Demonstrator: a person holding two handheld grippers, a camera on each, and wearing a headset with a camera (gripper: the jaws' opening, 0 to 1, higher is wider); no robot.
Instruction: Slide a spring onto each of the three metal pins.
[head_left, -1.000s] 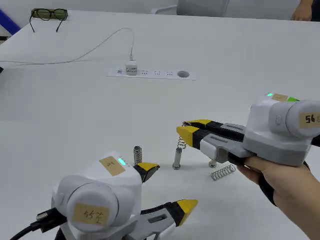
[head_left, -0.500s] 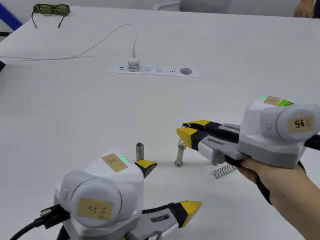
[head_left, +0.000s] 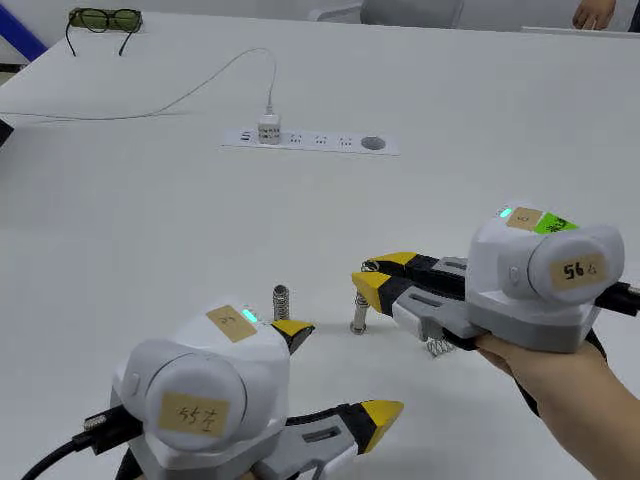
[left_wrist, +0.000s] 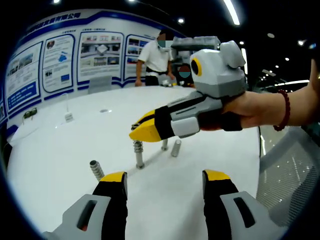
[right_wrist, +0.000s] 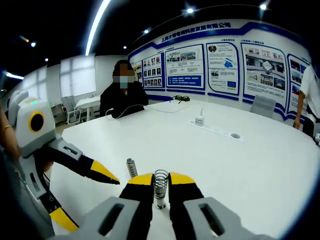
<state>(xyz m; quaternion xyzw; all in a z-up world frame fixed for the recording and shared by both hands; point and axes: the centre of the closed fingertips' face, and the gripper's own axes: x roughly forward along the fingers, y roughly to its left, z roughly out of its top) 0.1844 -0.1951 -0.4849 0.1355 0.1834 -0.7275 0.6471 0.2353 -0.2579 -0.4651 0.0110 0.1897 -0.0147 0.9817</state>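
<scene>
Right gripper (right_wrist: 161, 178) clamps a spring (right_wrist: 161, 186) over a pin (right_wrist: 160, 203), lower centre; left gripper (left_wrist: 165, 176) gapes empty.

left gripper (head_left: 345, 372): white-grey housing, black jaws, yellow tips (head_left: 380, 410), tan handwritten labels (head_left: 190, 413), green light (head_left: 243, 322), black cable (head_left: 60, 452) | right gripper (head_left: 368, 272): same build | red bead bracelet (left_wrist: 286, 107) on wrist behind right gripper

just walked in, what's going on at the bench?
A person works two handheld grippers. The right gripper is shut on a spring, held upright at the top of the middle pin. The left gripper hangs open nearby. The left-hand pin already wears a spring; a loose spring lies on the table.
</scene>
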